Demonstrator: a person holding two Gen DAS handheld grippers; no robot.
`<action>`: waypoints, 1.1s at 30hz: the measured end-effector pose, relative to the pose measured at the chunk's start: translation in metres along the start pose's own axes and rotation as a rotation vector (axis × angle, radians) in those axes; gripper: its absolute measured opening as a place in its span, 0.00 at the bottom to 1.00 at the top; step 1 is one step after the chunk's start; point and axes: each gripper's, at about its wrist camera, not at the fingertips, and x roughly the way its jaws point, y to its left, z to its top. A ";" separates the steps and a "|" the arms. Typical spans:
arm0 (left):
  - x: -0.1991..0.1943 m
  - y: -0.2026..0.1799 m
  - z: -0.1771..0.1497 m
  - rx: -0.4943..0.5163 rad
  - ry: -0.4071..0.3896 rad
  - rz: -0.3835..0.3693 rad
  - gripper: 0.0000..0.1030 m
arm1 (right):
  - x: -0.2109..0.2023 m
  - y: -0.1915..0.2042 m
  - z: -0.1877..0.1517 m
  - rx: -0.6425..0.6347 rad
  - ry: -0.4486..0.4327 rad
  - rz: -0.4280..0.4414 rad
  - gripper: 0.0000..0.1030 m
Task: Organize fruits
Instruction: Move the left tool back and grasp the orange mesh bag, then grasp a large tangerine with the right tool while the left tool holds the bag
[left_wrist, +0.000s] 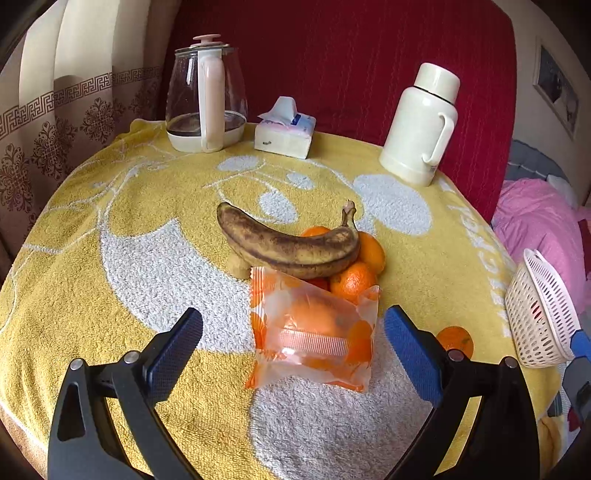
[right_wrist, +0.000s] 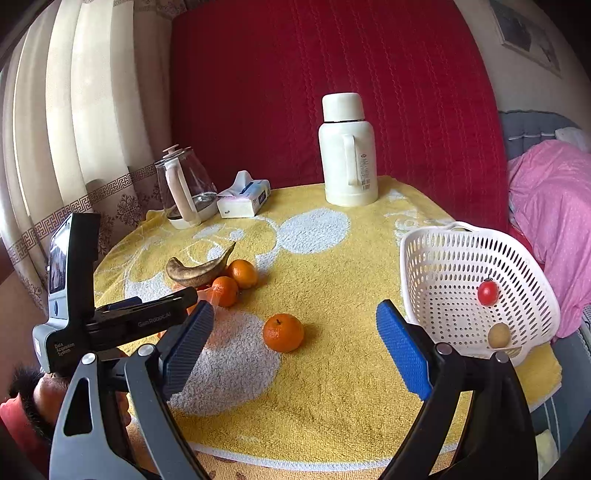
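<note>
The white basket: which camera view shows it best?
The right wrist view: the white basket shows whole, tilted open, with a small red fruit and a yellowish one inside. The left wrist view shows only its side at the edge.

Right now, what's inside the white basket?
The white basket holds a small red tomato-like fruit and a small tan round fruit, both low against its near wall. The right gripper's arm covers the basket's lowest corner.
</note>
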 end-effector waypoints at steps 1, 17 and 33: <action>0.003 -0.001 -0.001 0.003 0.010 -0.004 0.95 | 0.002 0.000 0.000 0.001 0.005 -0.002 0.88; 0.036 -0.003 -0.003 0.050 0.115 -0.007 0.95 | 0.020 0.006 -0.004 -0.018 0.071 -0.016 0.88; -0.002 0.021 -0.006 0.001 0.038 -0.046 0.68 | 0.049 0.017 -0.006 -0.057 0.172 0.021 0.88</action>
